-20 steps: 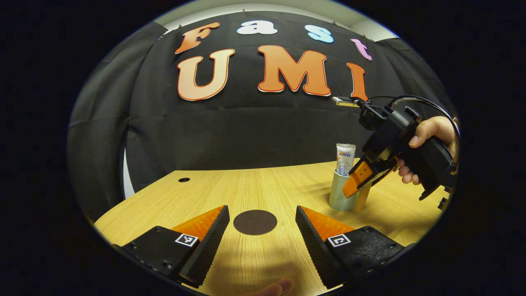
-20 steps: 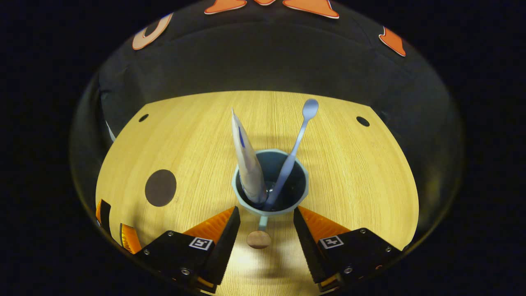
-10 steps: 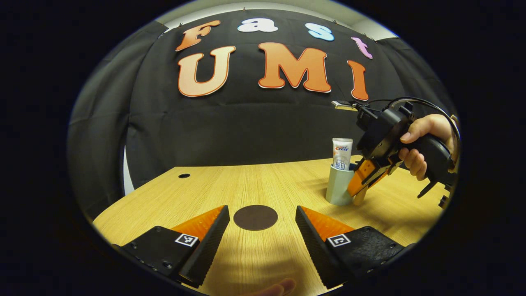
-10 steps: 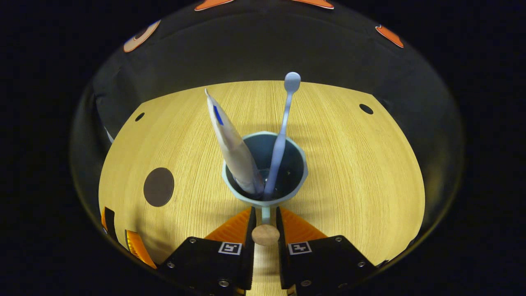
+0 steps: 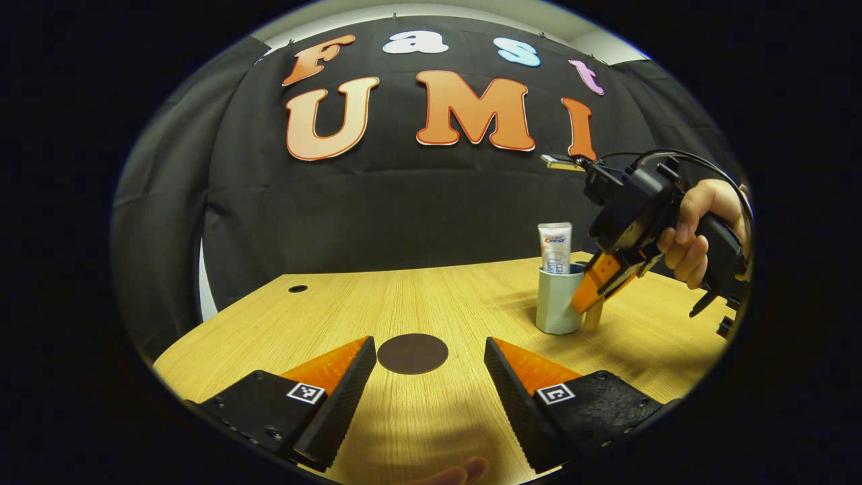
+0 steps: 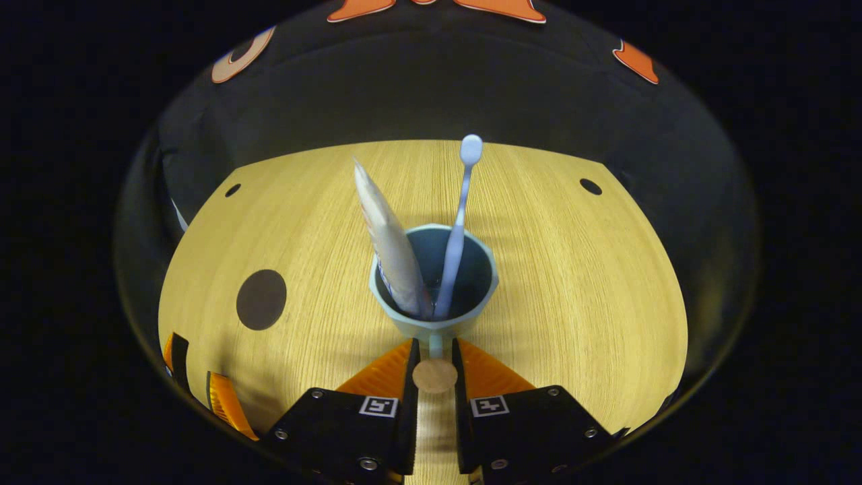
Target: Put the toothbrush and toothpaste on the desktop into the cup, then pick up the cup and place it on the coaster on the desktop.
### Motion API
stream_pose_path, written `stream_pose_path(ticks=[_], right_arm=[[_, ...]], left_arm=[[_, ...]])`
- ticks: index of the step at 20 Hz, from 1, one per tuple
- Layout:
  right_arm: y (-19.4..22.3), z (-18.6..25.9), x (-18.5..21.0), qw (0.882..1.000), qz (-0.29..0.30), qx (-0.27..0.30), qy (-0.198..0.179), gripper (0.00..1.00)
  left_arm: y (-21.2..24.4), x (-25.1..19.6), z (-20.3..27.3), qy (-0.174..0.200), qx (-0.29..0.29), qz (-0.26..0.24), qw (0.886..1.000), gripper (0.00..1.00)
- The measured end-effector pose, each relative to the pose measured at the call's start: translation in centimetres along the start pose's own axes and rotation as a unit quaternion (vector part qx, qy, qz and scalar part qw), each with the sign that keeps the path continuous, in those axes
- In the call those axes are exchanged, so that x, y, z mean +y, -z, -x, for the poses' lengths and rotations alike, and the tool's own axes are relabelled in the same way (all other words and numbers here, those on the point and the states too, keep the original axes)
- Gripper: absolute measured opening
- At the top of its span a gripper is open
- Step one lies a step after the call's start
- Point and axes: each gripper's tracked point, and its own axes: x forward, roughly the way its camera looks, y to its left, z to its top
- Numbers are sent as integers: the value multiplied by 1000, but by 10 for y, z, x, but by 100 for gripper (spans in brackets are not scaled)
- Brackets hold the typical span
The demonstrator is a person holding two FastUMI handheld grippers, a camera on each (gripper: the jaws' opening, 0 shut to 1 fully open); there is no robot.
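On the wooden worktop (image 6: pixel 572 289), right gripper view: pale blue-grey cup (image 6: pixel 411 323) stands upright just ahead of the right gripper (image 6: pixel 435 367). Toothpaste (image 6: pixel 390 246) leans out of the cup to the left; toothbrush (image 6: pixel 458 222) stands beside it, head up. Right gripper's fingers (image 6: pixel 384 370) drawn close together, pinching the cup's handle (image 6: pixel 435 374), a round wooden-looking knob on a short stem. Dark round coaster (image 6: pixel 261 300) lies flat well to the left of the cup, apart from it.

Left gripper view: left gripper (image 5: pixel 429 377) low over the worktop, fingers (image 5: pixel 337 391) spread wide, nothing between them. Coaster (image 5: pixel 412 353) sits just ahead, in line with the gap. Cup (image 5: pixel 559 300) farther off to the right, toothpaste (image 5: pixel 555 248) sticking up from it; whether its base touches the worktop, cannot tell. Right gripper (image 5: pixel 592 293) meets the cup's right side, held by a hand (image 5: pixel 693 229). Fingertip (image 5: pixel 465 468) at the bottom edge.
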Motion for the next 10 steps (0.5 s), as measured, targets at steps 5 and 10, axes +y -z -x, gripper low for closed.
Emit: stream_pose_path(ticks=[5,10], right_arm=[[-1,-6,1,999,37,-2,4,23],[5,-6,4,999,27,21,-4,23]], left_arm=[[6,6,1,-5,4,-4,1000,98],[9,-2,3,3,8,-3,1000,98]])
